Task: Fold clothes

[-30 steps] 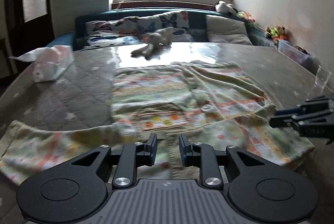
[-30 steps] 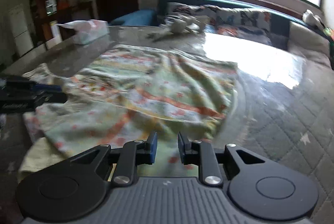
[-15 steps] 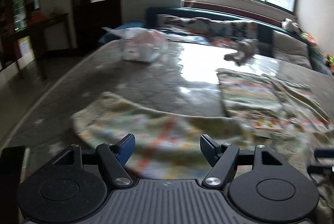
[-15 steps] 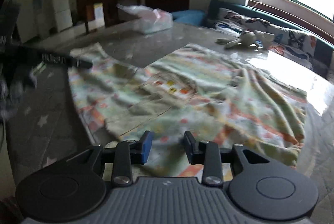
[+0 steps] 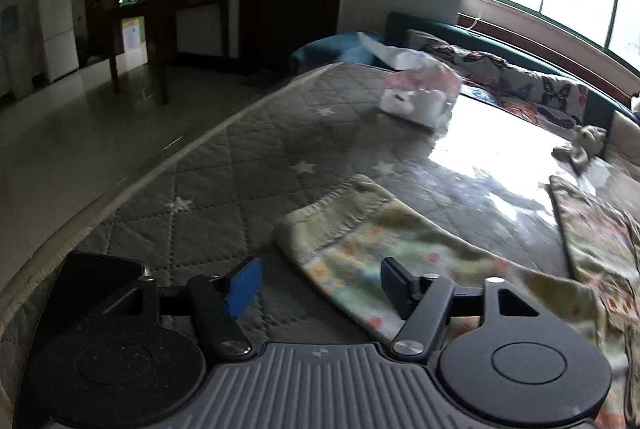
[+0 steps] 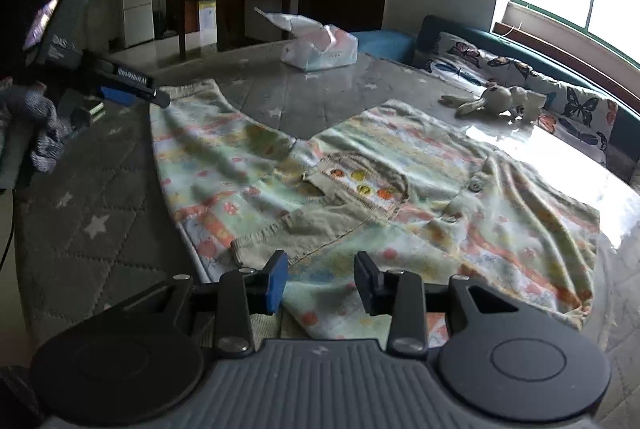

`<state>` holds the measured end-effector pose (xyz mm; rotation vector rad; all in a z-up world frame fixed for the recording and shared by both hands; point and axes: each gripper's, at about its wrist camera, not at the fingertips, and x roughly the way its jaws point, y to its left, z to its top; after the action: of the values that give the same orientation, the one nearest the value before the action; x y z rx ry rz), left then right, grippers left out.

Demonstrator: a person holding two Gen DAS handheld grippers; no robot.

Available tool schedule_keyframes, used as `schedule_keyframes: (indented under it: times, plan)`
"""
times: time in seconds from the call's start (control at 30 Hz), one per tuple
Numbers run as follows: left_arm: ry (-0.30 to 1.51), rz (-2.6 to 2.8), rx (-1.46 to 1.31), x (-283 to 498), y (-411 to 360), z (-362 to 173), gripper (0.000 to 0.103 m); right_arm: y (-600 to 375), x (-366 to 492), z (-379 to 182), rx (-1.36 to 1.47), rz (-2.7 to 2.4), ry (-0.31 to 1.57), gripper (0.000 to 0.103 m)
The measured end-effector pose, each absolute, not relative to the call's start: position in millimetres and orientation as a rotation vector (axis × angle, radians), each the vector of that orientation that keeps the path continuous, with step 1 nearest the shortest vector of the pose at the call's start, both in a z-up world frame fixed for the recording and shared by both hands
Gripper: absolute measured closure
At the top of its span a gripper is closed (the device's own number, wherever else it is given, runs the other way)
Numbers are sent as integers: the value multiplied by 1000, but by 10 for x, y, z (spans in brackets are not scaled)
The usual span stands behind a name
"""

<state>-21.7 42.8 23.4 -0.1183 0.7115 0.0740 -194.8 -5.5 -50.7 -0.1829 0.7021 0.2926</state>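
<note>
Now both claws gape empty, your left claw (image 5: 320,283) at the sleeve cuff (image 5: 336,213), right claw (image 6: 320,279) at the hem of the cardigan (image 6: 400,189) spread on the mattress (image 5: 240,157); soft, limp knit, so pinch the ribbed edges.

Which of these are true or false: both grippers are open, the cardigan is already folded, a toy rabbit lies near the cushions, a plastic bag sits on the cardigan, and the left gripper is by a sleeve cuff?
1. Both grippers are open. True: the left gripper and right gripper hold nothing.
2. The cardigan is folded. False: it lies spread out, sleeve extended.
3. A toy rabbit lies near the cushions. True.
4. The plastic bag sits on the cardigan. False: it rests apart on the quilted mat.
5. The left gripper is by the sleeve cuff. True.
</note>
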Motion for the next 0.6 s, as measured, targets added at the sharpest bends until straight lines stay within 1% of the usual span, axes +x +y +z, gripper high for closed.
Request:
schedule_keyframes:
  times: [0.03,0.13,0.17,0.23,0.33,0.37,0.43,0.47,0.5,0.6]
  plan:
    - [714,80,-123,-190,442,226,44,-69,-1955,-491,-181,290,698,66]
    - [722,97,-145,-119,484,198,47,-103,-1969,-474,-170,285,698,66]
    - [725,104,-153,-99,500,186,49,-111,-1975,-473,-168,284,698,66]
    - [718,121,-160,-80,523,182,59,-124,-1992,-481,-165,282,700,66]
    - [710,133,-181,-66,574,180,66,-153,-2018,-491,-153,276,702,66]
    - [708,135,-188,-57,589,181,66,-162,-2027,-494,-149,275,702,66]
    - [702,140,-196,-43,611,178,75,-178,-2044,-497,-142,270,702,66]
    - [698,144,-192,-39,611,171,78,-188,-2056,-498,-137,268,702,66]
    - [694,147,-189,-35,612,164,86,-198,-2069,-500,-133,265,702,66]
    - [684,137,-200,-25,625,171,93,-241,-2108,-495,-120,249,698,66]
